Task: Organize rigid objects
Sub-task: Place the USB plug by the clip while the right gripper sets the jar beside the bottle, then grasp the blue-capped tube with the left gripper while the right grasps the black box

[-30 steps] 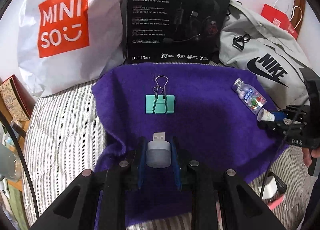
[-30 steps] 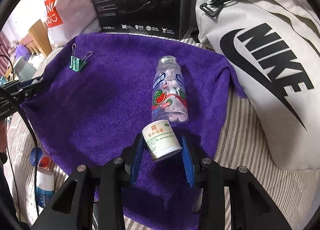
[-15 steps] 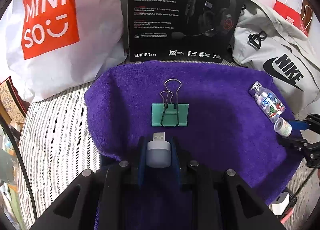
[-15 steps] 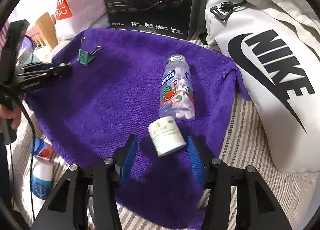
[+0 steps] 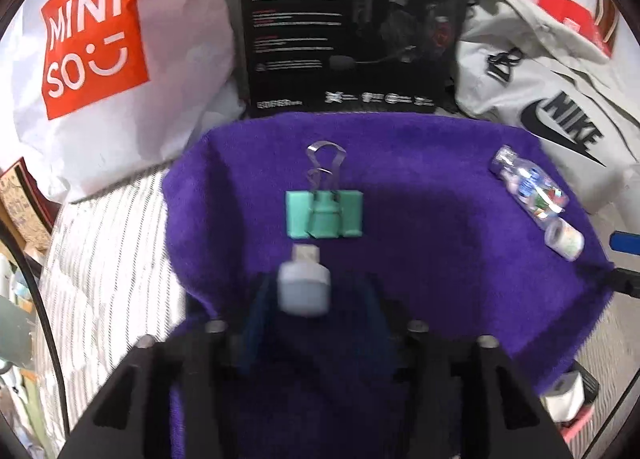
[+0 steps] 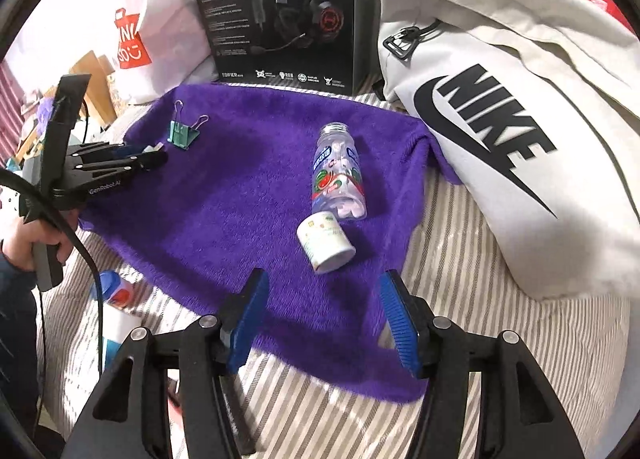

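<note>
The left gripper (image 5: 310,299) stands released, its jaws spread wider than the small grey USB plug-in light (image 5: 305,288) lying between them on the purple plush towel (image 5: 440,259), just short of the green metal binder clip (image 5: 324,214); a row seems to be forming. The right gripper (image 6: 322,319) gapes empty, apart from the white cylindrical ointment jar (image 6: 326,241), which touches the clear plastic candy bottle (image 6: 339,175). The towel covers striped bedding (image 6: 460,259). Beyond stand a black headset box (image 6: 280,15), a white Miniso bag (image 5: 100,39) and a grey Nike bag (image 6: 520,119).
</note>
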`<move>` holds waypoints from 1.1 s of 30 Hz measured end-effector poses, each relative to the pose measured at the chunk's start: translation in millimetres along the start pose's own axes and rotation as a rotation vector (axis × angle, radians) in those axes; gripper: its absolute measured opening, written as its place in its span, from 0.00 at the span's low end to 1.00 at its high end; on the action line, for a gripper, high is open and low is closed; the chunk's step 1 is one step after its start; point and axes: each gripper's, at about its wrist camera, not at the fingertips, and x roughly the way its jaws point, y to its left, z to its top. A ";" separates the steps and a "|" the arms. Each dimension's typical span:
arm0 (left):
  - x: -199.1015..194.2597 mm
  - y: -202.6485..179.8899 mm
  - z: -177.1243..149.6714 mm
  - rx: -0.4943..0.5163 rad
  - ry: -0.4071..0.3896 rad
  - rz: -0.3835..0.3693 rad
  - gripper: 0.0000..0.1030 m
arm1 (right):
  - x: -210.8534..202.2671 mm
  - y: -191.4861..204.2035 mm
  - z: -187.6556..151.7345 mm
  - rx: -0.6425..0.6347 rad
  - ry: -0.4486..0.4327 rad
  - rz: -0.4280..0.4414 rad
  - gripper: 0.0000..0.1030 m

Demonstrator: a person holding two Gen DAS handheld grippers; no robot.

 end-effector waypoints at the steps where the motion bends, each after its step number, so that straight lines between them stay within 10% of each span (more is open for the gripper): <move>1: -1.3 -3.8 -2.7 0.010 0.006 0.014 0.50 | -2.8 0.1 -2.8 0.005 -0.003 0.001 0.56; 15: -91.3 -42.8 -54.0 0.074 -0.061 -0.043 0.50 | -52.1 -0.3 -49.5 0.116 -0.066 0.026 0.60; 33: -81.8 -65.5 -116.5 0.121 -0.013 -0.110 0.48 | -68.1 22.6 -100.7 0.162 -0.030 0.045 0.61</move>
